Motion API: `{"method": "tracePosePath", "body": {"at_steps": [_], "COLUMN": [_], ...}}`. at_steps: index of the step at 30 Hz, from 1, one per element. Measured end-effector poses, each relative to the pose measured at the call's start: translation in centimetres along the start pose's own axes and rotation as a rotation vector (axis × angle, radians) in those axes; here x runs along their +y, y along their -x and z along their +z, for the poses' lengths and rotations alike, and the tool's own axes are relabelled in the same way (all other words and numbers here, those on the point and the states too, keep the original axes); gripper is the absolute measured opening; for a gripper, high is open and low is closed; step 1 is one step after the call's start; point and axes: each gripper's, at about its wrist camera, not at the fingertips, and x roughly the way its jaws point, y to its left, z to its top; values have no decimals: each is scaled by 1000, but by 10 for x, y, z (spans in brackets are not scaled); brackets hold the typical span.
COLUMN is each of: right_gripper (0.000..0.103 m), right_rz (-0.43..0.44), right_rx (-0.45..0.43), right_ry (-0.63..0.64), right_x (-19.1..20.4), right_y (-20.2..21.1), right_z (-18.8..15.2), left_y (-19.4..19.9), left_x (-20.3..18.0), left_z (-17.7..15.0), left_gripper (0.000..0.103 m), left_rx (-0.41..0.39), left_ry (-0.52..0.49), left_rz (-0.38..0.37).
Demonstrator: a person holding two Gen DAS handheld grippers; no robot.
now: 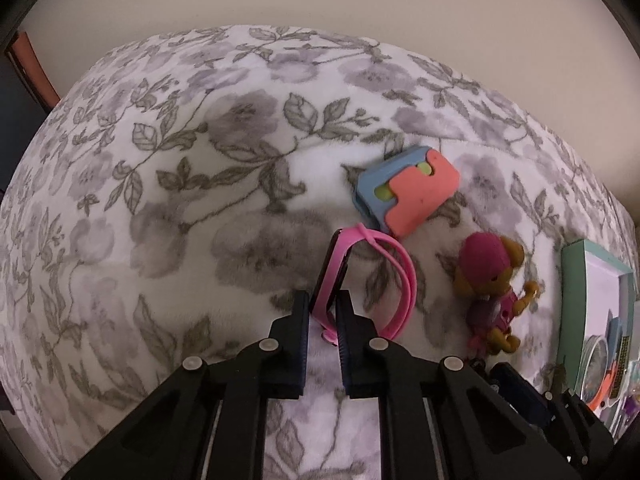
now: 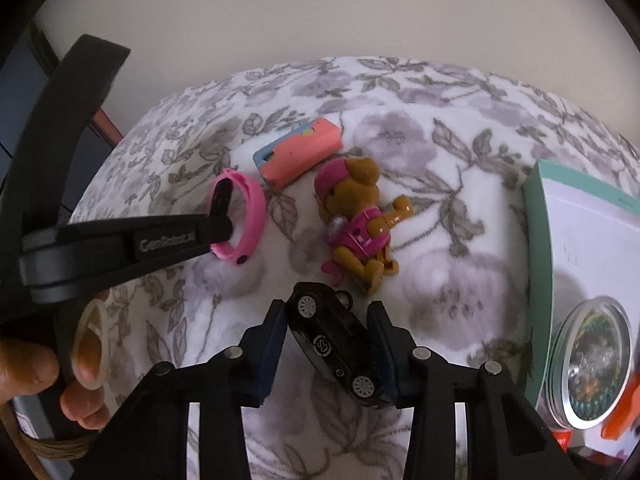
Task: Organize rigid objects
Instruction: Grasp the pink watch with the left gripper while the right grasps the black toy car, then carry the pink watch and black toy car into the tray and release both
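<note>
Pinching a pink rubber wristband watch by its black face, left claw clamps it; right claw grips a black toy car diagonally, both over the floral bedspread, likely bound for the teal-rimmed tray.

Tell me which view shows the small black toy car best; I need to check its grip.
The right wrist view: the small black toy car lies tilted between the right tool fingers, wheels visible. The left wrist view shows only a dark sliver by that tool.
</note>
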Motion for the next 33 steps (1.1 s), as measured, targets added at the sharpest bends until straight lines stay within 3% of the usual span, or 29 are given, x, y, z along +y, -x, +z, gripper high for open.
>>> {"method": "tracePosePath", "body": {"at_steps": [10,19,26,33], "right_gripper": [39,39,39,39], "right_rz": [0,27,57,89], "right_rx": [36,26,-47,-170], "right_ry": [-56,-120,-164,-219], "right_x": [-15,-27,-38,-60], "right_y": [14,42,79,127], "right_z": [-16,-28,-21,-9], "left_y": [11,37,74,113], "left_x": [3,-6,-25,-54], "left_z": [-32,-62,-69,-52], "left_gripper": [13,13,13,13], "left_rx": [56,65,-1,-106], "left_ry": [70,115,104,64], "left_rz": [34,7,-10,-38]}}
